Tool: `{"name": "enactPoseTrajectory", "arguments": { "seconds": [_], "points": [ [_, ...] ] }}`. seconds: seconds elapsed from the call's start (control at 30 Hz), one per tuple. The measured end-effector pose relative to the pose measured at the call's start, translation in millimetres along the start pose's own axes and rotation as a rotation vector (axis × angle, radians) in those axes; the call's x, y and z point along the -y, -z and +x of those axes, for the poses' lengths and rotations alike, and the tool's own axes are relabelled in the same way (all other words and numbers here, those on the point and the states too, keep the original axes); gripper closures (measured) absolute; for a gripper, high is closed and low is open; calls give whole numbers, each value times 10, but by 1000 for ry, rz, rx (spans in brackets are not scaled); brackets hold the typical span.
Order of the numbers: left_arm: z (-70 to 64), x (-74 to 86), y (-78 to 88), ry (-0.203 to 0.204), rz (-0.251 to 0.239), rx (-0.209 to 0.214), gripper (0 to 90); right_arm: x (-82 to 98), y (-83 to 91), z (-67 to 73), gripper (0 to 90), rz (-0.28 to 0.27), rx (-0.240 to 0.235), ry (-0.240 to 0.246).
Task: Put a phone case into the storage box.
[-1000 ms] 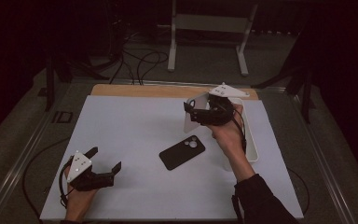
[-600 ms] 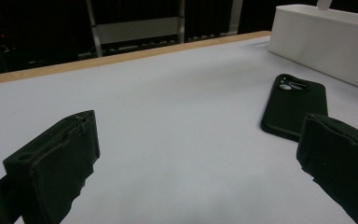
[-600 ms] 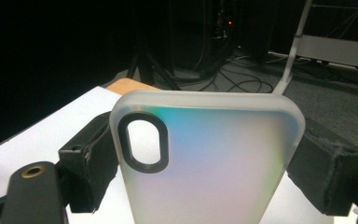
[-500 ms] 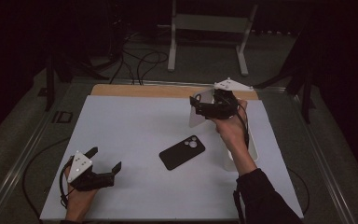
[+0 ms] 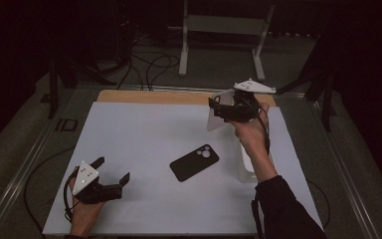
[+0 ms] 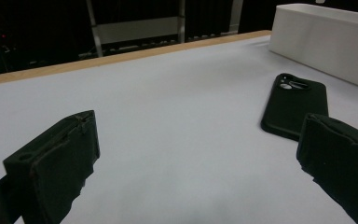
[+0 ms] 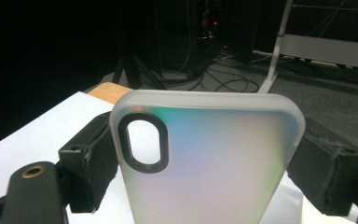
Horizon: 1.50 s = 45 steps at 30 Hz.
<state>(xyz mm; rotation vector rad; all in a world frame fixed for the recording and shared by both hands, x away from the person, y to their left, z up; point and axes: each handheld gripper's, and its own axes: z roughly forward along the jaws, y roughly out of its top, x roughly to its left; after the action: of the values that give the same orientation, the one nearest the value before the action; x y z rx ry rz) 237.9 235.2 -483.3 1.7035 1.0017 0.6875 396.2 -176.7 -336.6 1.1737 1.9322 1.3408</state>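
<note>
I had the right gripper (image 5: 218,110) lifted off the table (image 5: 144,134), out toward the one o'clock corner of the white mat, with the forearm running up from the five o'clock edge and the wrist bent so the jaws pointed toward nine o'clock. Its jaws stood wide and pressed on the two long edges of a frosted translucent phone case (image 7: 205,163), held upright with its black-ringed camera cutout near the top; in the high view the case (image 5: 215,118) showed as a pale sheet at the gripper's nose. Just beside my right wrist, toward four o'clock, sat the white box (image 5: 243,162).

The left gripper (image 5: 113,175) rested low near the seven o'clock corner, the hand (image 5: 82,211) cupped under it, jaws aimed toward two o'clock. Those jaws gaped wide with nothing but bare mat between them. The black phone (image 5: 194,162) lay flat, camera side up, near the middle of the mat, well apart from both grippers; in the left gripper view it (image 6: 296,105) lay ahead of the right-hand jaw.
</note>
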Motion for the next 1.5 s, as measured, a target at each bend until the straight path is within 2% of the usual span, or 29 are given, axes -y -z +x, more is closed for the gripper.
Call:
{"name": "enactPoseTrajectory", "arguments": {
  "seconds": [1.5],
  "points": [
    [15,2,11,13,-7,-11,0,-50,-75,-692,163,39,182,-68]
  ]
}}
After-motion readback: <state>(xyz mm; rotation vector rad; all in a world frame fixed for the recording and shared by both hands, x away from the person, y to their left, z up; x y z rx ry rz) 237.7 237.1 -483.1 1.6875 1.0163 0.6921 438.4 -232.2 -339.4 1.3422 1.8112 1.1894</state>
